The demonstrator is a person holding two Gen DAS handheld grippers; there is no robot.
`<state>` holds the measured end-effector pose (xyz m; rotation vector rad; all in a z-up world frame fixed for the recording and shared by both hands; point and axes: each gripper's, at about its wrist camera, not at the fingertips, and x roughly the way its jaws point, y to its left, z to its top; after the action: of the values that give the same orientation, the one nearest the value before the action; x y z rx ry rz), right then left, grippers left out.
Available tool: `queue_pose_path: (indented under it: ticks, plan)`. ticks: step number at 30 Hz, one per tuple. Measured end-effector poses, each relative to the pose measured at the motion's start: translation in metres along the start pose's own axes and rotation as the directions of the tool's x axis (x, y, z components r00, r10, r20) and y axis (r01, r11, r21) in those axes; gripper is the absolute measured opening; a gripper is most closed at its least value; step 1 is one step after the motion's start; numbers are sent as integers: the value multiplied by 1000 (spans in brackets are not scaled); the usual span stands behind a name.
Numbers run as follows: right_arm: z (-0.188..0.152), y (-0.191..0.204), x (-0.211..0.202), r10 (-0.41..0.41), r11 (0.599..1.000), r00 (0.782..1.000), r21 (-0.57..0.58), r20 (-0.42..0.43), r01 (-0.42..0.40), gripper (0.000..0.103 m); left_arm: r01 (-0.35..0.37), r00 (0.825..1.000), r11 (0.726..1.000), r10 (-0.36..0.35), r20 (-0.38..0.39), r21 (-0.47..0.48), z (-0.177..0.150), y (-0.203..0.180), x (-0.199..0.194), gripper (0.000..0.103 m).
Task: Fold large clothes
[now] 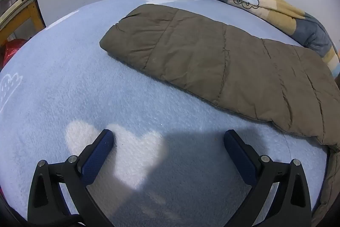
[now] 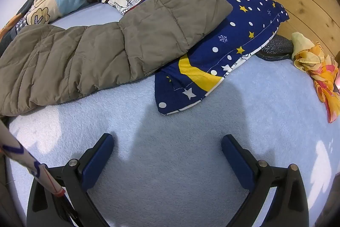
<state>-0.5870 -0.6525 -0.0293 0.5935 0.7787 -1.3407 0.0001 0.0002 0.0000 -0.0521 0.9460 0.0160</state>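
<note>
Left wrist: left gripper [image 1: 169,137] fingers spread, empty, above bed [image 1: 63,88]; brown quilted jacket [image 1: 223,65] ahead, long strip, untouched. Right wrist: right gripper [image 2: 167,142] likewise released; jacket's far end [image 2: 180,10] draped over starry pillow [image 2: 233,46]. Risk: pinching pillow cloth too, puffy layers sliding apart.

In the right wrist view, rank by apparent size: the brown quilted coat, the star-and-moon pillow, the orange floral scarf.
1. Brown quilted coat, largest, though partly cut off at the left edge.
2. Star-and-moon pillow, partly under the coat.
3. Orange floral scarf, clearly smallest.
</note>
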Motion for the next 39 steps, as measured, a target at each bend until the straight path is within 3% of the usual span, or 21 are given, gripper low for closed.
queue_pose_path:
  ticks: [10,14,20,24,29,31,36,39]
  plan:
    - [1,4,-1,-17,1000,1000,-10,-4,16,103,-15,1000,1000,15,1,10,1,-4,1,103]
    - [4,0,-1,-13,999,998,33,-61,15,103,9,1000,1000,-9,-5,0,1,1,-4,103]
    - [3,-11,-24,125,988,991,103,-49,-119,101,49,999,999,-49,-15,-13,-2,6,-37,103]
    - [8,-15,-80,173,973,983,145,64,-181,98,83,995,996,-81,63,-24,8,10,-89,103]
    - [-4,-7,-184,200,964,951,127,235,-234,98,114,966,991,-126,225,66,-18,5,-197,103]
    - [-25,-2,-227,206,965,935,97,287,-243,99,157,942,977,-193,274,147,-45,-1,-246,103]
    - [-93,21,-325,290,954,890,-37,351,-296,99,221,911,929,-305,278,297,-110,-24,-329,103]
    - [-131,43,-372,347,938,873,-124,343,-324,99,269,875,880,-393,282,391,-150,-38,-378,103]
